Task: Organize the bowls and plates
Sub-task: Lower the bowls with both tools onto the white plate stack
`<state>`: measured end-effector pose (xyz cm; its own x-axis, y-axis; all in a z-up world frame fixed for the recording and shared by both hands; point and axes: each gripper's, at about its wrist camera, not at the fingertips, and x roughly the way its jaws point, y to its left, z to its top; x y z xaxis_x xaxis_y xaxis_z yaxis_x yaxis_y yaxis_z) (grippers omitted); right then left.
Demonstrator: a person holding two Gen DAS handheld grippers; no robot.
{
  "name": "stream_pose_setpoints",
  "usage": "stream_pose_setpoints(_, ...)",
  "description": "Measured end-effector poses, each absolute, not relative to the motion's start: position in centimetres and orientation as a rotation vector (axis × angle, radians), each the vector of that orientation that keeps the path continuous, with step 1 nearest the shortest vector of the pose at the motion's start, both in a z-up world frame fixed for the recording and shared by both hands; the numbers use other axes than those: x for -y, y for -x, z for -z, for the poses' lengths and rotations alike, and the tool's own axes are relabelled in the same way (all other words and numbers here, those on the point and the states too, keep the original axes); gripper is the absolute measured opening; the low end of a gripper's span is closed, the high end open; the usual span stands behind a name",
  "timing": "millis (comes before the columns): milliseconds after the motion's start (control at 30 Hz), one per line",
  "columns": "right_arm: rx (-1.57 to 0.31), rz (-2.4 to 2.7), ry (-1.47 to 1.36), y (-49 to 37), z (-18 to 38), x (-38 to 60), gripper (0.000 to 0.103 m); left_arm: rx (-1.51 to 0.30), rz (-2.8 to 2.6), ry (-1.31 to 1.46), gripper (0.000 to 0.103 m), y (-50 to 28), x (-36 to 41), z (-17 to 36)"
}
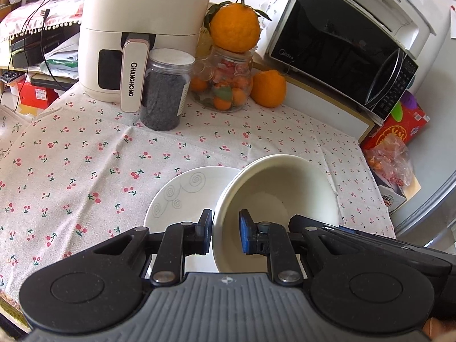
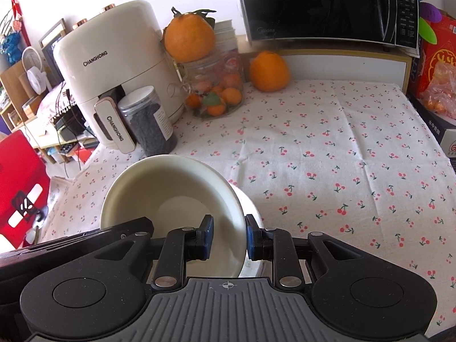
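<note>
A cream bowl is held tilted over a white plate with grey swirls on the cherry-print tablecloth. My left gripper straddles the bowl's left rim, one finger outside and one inside, with a visible gap at the inner pad. In the right wrist view the same bowl is tilted, and my right gripper straddles its right rim with pads close to the wall. The white plate's edge shows behind the bowl. The left gripper's body shows at the lower left of the right wrist view.
At the back stand a cream air fryer, a jar of dark grains, a glass jar with oranges, a loose orange and a black microwave. A red box sits past the table's right edge.
</note>
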<state>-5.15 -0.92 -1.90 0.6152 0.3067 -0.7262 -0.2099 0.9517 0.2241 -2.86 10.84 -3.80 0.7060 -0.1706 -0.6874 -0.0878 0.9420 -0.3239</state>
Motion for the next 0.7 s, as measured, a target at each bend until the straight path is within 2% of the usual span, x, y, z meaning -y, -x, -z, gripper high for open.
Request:
stream_pose_setpoints(467,-0.965,-0.306,-0.192,3.3,3.7,0.2,0.024,-0.832,-0.013,0.361,0.016,1.9,-12.0,4.8)
stream_pose_setpoints(700,-0.982,-0.286,-0.181,2.2,4.3,-0.7,0.024,-0.857,-0.032,0.362,0.02,0.7,-11.9,5.7)
